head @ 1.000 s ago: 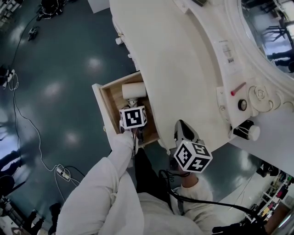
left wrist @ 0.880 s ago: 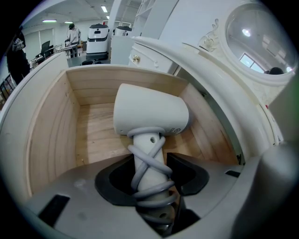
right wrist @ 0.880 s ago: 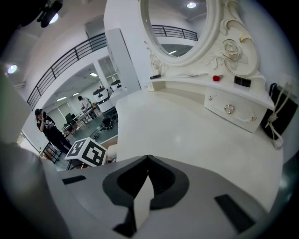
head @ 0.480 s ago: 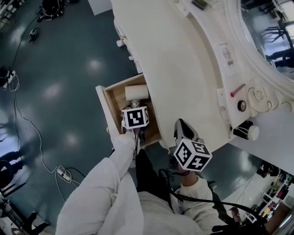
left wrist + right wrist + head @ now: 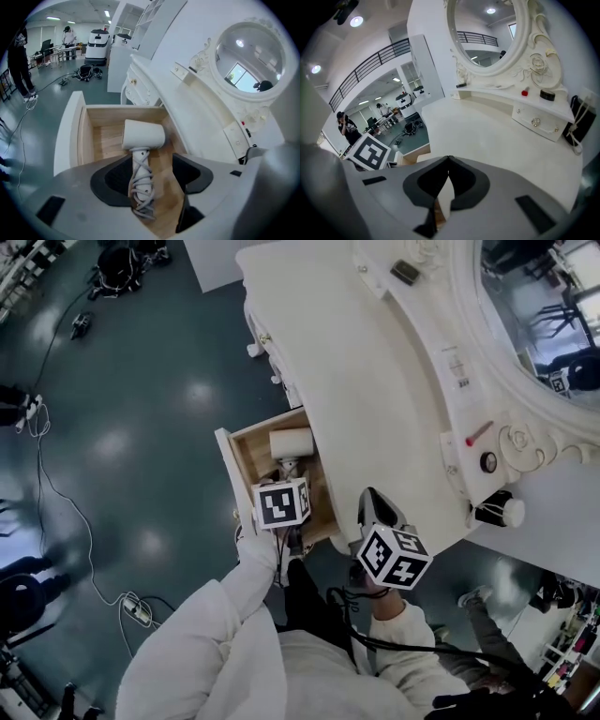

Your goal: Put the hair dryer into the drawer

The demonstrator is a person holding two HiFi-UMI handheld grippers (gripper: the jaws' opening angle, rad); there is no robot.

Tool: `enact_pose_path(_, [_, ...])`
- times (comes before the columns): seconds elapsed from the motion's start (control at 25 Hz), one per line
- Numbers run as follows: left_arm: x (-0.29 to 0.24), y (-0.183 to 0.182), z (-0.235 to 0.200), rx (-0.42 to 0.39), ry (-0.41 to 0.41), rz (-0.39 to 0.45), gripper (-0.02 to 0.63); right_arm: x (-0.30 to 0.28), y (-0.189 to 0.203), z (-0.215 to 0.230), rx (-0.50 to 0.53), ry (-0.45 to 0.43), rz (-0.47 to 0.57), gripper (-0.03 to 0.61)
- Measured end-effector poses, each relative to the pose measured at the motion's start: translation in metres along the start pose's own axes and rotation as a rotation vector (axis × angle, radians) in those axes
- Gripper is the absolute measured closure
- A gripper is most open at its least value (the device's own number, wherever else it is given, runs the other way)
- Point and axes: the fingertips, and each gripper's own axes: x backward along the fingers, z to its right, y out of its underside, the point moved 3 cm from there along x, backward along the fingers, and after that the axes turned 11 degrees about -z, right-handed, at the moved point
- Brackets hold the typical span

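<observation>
In the head view we lose most of the handle of the hair dryer beneath the left hand-held gripper, the inner end of the drawer beneath the bench, and much of the mirror past the picture's edge.

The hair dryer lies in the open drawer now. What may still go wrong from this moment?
1. The left tongs have just opened; the handle of the hair dryer shows between them, not gripped, so a loose loop of its cord might snag on them.
2. When the drawer is pushed shut, the dryer's head may catch on the tabletop edge; the clearance cannot be judged.
</observation>
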Motion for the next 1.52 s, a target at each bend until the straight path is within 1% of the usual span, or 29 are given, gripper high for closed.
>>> enact_pose_path(0.2, [0.05, -0.007, 0.018, -0.049, 0.095, 0.062, 0.35, 0.014, -0.003, -0.019, 0.002, -0.015, 0.034, 0.517])
enact_pose_path(0.24, [0.06, -0.007, 0.02, -0.066, 0.108, 0.071, 0.361, 0.019, -0.002, -0.023, 0.001, -0.015, 0.043, 0.517])
enact_pose_path(0.32, [0.08, -0.006, 0.023, -0.104, 0.122, 0.092, 0.407, 0.028, 0.0, -0.031, 0.001, -0.009, 0.06, 0.517])
enact_pose_path(0.44, [0.111, -0.005, 0.024, -0.164, 0.132, 0.135, 0.448, 0.044, 0.006, -0.039, -0.009, 0.008, 0.087, 0.517])
enact_pose_path(0.56, [0.138, -0.004, 0.022, -0.219, 0.128, 0.177, 0.525, 0.059, 0.014, -0.046, -0.03, 0.025, 0.119, 0.517])
enact_pose_path(0.64, [0.152, -0.002, 0.019, -0.25, 0.126, 0.194, 0.571, 0.069, 0.022, -0.052, -0.041, 0.036, 0.141, 0.517])
enact_pose_path(0.72, [0.162, 0.0, 0.017, -0.276, 0.135, 0.204, 0.598, 0.078, 0.029, -0.058, -0.051, 0.045, 0.163, 0.517])
enact_pose_path(0.84, [0.176, 0.006, 0.016, -0.321, 0.163, 0.213, 0.606, 0.089, 0.04, -0.068, -0.066, 0.059, 0.193, 0.517])
enact_pose_path(0.92, [0.188, 0.011, 0.016, -0.367, 0.173, 0.222, 0.606, 0.096, 0.048, -0.075, -0.079, 0.069, 0.209, 0.517])
enact_pose_path(1.16, [0.209, 0.018, 0.018, -0.529, 0.166, 0.278, 0.606, 0.11, 0.066, -0.091, -0.119, 0.097, 0.251, 0.517])
enact_pose_path(1.24, [0.214, 0.019, 0.021, -0.568, 0.166, 0.297, 0.607, 0.114, 0.07, -0.095, -0.129, 0.105, 0.263, 0.517])
enact_pose_path(1.32, [0.22, 0.021, 0.023, -0.582, 0.171, 0.309, 0.607, 0.119, 0.073, -0.098, -0.128, 0.108, 0.267, 0.517])
enact_pose_path(1.52, [0.225, 0.026, 0.025, -0.56, 0.162, 0.314, 0.607, 0.122, 0.07, -0.1, -0.097, 0.096, 0.256, 0.517])
